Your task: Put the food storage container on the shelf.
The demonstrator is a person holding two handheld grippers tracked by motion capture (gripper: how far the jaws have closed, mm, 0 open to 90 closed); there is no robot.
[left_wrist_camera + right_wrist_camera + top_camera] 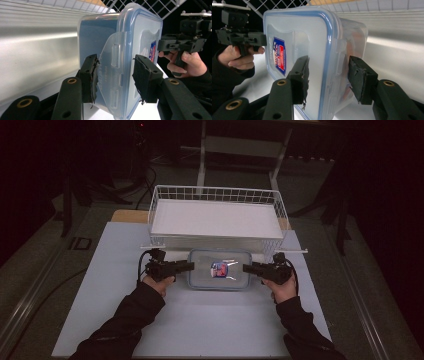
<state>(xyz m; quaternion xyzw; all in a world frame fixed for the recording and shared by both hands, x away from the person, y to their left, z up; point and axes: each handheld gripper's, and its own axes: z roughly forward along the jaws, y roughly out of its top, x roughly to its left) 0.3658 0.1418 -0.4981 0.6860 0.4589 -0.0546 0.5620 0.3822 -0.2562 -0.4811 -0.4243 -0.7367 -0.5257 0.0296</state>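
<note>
Clear plastic container [220, 269], blue-rimmed rectangular lid, beside white wire basket [216, 195].

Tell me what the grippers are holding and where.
The left gripper clamps the clear container at its end latch; the right gripper straddles the opposite end, grip uncertain.

Container latch [113, 82] between left gripper [115, 75] pads
</note>
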